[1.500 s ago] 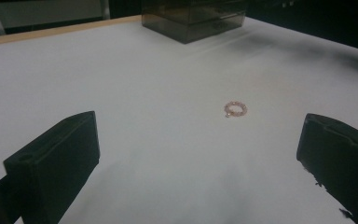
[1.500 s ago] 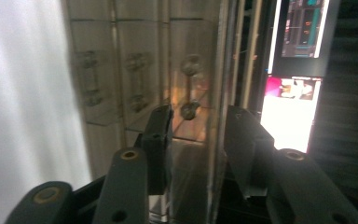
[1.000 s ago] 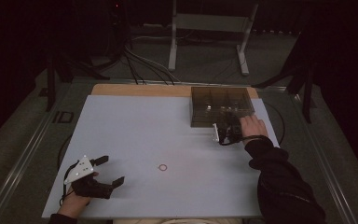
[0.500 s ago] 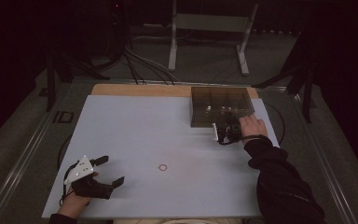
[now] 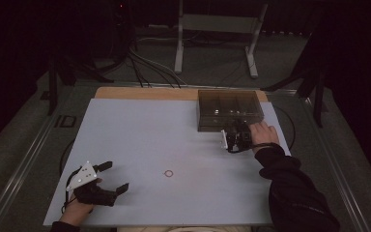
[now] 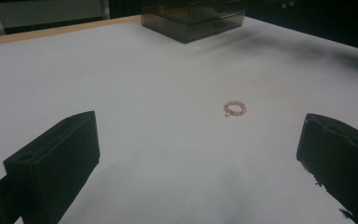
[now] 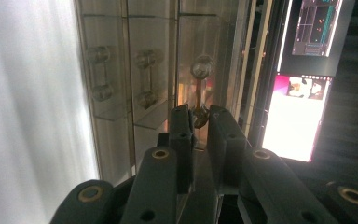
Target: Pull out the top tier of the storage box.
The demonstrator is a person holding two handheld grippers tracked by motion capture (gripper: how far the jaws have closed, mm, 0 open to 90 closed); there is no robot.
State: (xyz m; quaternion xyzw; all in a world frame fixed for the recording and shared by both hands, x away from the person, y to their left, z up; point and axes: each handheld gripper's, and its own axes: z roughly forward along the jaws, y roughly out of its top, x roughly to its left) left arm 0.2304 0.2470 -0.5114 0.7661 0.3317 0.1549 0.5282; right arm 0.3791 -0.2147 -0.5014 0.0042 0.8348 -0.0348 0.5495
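Table [image 5: 140,130] bears a smoky drawer box [image 5: 229,108] at two o'clock, where the right gripper [image 5: 235,137] has just been closing its jaws onto a drawer handle [image 7: 199,93], pinching its near knob. Left gripper [image 5: 107,180] rests at seven o'clock, jaws spread wide on nothing. Small pink ring [image 5: 168,173] lies at six o'clock, apart from both.

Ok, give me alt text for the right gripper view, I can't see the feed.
The right gripper is shut on the drawer handle of the smoky clear drawer box, beside two more handles. A lit screen glows behind.
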